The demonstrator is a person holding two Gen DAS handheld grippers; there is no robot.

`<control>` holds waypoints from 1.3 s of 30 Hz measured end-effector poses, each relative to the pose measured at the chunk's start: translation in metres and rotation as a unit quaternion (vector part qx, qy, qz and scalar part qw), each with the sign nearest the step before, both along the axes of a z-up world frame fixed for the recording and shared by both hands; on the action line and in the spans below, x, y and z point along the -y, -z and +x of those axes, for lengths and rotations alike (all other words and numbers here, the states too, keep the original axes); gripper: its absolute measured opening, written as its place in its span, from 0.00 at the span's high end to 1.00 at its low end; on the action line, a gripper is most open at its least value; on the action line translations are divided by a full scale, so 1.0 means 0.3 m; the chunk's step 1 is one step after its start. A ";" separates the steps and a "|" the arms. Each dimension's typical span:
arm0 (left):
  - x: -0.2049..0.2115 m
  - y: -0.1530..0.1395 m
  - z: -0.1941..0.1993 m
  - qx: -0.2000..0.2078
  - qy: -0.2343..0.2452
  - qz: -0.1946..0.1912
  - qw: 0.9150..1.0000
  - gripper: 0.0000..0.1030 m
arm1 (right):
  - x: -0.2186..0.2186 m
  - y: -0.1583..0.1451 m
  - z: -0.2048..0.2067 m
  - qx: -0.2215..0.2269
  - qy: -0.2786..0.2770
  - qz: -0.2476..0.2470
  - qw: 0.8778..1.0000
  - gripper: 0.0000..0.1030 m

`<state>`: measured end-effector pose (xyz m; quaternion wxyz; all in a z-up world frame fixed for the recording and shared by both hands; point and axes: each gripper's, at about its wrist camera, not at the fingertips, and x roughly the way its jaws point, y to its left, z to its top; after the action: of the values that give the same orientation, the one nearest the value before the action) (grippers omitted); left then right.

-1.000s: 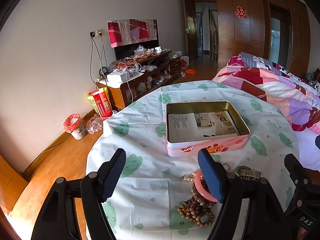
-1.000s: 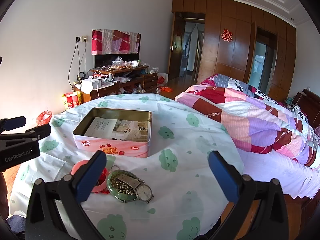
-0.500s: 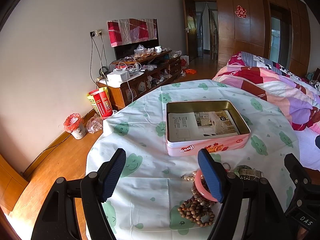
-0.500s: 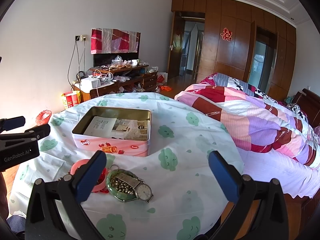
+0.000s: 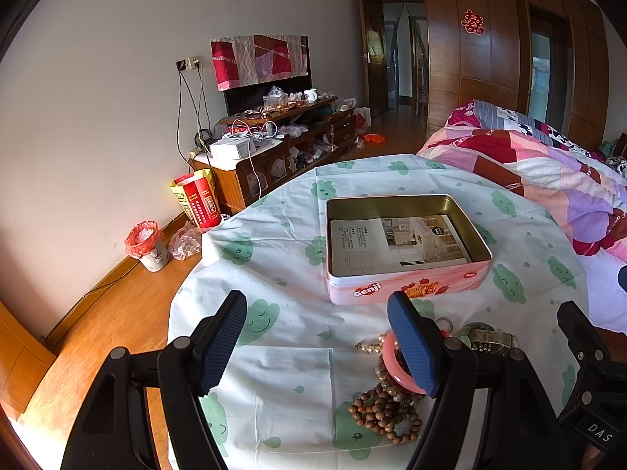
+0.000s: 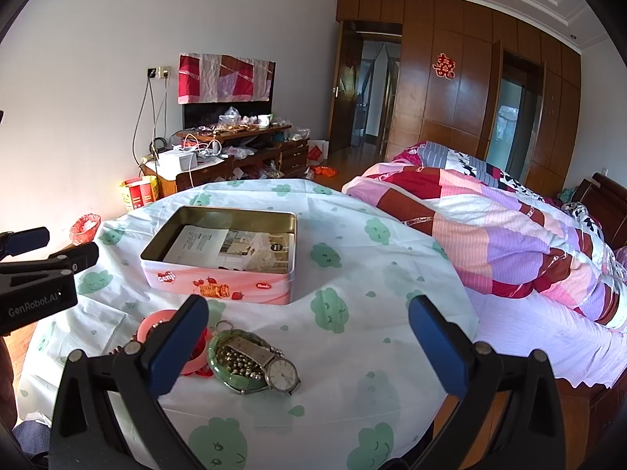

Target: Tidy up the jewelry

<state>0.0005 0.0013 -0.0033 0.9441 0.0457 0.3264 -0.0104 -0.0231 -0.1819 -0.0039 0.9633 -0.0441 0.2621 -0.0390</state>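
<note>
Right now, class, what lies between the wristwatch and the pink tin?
In the right wrist view, only a small key ring and bare tablecloth lie between the wristwatch and pink tin.

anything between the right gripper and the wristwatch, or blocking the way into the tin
Nothing visible does. The open right gripper has bare tablecloth before the wristwatch, which lies across the green bangle. The pink tin is lidless.

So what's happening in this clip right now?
A person holds two grippers over a round table, about to sort jewelry. The left gripper and right gripper are both open and empty. The wooden bead bracelet, pink bangle, green bangle and wristwatch lie piled before the open pink tin, which holds only a leaflet.
</note>
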 end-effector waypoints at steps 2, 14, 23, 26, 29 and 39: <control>0.001 0.002 0.000 0.000 0.000 0.000 1.000 0.27 | 0.000 0.000 0.000 -0.001 0.000 0.000 1.000 0.00; 0.000 0.004 -0.001 -0.002 -0.001 0.001 1.000 0.27 | -0.001 0.005 0.006 -0.003 0.000 0.001 1.000 0.00; 0.000 0.004 0.001 -0.003 -0.001 0.001 1.000 0.27 | 0.004 0.007 0.009 -0.004 0.000 0.001 1.000 0.00; 0.001 0.011 -0.001 -0.004 -0.001 0.000 1.000 0.27 | 0.003 0.006 0.014 -0.005 0.000 0.002 1.000 0.00; 0.000 0.012 0.001 -0.004 -0.002 0.000 1.000 0.27 | 0.009 0.020 0.004 -0.005 0.000 0.001 1.000 0.00; -0.031 0.069 0.032 -0.024 -0.012 0.004 1.000 0.27 | 0.015 0.122 0.026 -0.021 -0.004 0.005 1.000 0.00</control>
<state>0.0103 0.0105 -0.0241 0.9357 0.0455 0.3499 0.0009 -0.0153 -0.1863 -0.0406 0.9580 -0.0409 0.2819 -0.0331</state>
